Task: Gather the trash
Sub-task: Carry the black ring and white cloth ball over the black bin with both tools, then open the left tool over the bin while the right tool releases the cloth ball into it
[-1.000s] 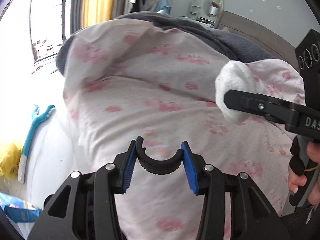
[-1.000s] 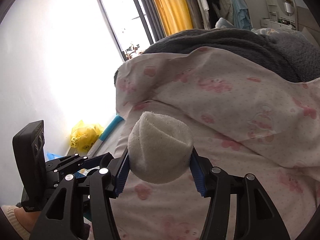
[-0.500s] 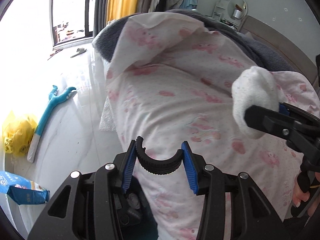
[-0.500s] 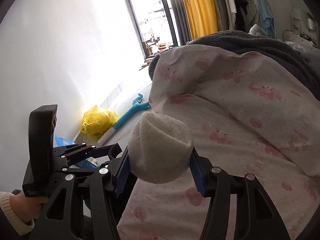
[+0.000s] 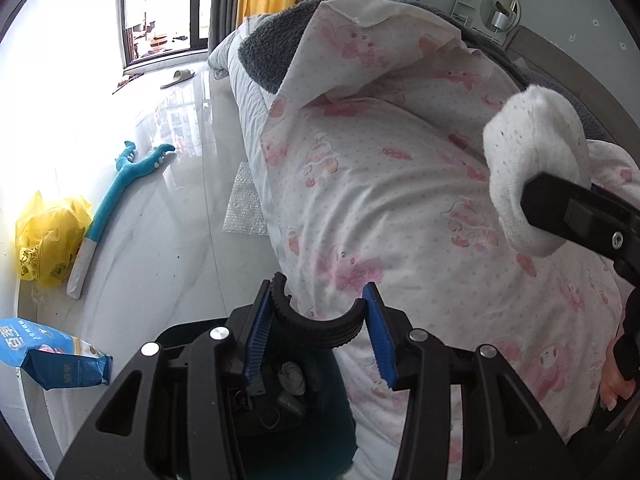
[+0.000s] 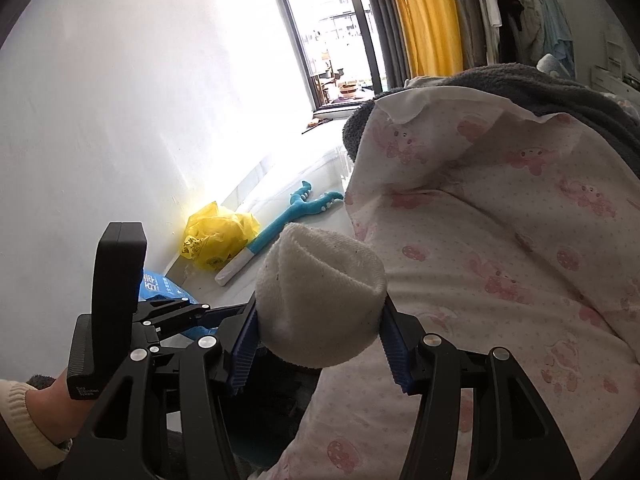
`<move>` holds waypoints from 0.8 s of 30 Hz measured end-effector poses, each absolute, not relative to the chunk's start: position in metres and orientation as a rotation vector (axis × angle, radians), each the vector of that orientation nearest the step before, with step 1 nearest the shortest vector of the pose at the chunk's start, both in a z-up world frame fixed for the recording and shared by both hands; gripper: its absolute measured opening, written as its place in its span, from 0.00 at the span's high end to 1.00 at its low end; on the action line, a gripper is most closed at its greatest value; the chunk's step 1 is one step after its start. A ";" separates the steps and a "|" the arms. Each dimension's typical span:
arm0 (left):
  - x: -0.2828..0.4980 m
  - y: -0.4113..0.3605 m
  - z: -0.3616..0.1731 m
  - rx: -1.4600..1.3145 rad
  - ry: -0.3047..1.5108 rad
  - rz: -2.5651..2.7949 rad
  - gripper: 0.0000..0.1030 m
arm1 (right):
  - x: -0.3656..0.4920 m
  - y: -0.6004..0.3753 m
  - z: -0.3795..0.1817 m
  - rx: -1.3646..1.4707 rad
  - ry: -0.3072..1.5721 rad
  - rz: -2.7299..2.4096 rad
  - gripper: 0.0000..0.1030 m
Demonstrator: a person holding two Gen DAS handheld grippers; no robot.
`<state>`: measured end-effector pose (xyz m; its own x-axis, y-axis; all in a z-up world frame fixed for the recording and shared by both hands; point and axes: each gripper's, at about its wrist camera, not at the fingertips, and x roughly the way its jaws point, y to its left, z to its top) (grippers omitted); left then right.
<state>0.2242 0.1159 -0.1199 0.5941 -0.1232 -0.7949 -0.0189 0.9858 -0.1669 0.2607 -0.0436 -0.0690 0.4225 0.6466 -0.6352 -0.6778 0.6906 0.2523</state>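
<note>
Lettering on the blue printed packet (image 5: pixel 52 356) unreadable; left jaws clamp a ribbed black curved handle (image 5: pixel 320 326); right jaws clamp a rolled white sock (image 6: pixel 320 296).

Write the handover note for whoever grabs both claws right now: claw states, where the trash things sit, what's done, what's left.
Left claw: shut on the black ridged curved handle, apparently of the dark bin hanging below it beside the bed.
Right claw: shut on a balled white sock, held above the bed edge.
Bin: a few grey crumpled bits already inside.
Floor by the wall: yellow plastic bag, blue packet, teal long-handled toy, bubble wrap by the bed.
Done: sock picked up. Left: probably drop it in the bin, then see to the floor items.
</note>
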 end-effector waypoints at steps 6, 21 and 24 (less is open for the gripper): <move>0.220 0.143 -0.131 -0.189 0.978 -0.032 0.53 | 0.255 -0.020 -0.078 -0.068 0.795 0.855 0.46; 0.200 0.183 -0.178 -0.212 1.181 0.015 0.53 | 0.242 0.031 -0.093 -0.108 0.840 0.918 0.45; 0.195 0.187 -0.183 -0.218 1.218 0.004 0.53 | 0.241 0.041 -0.093 -0.117 0.844 0.932 0.45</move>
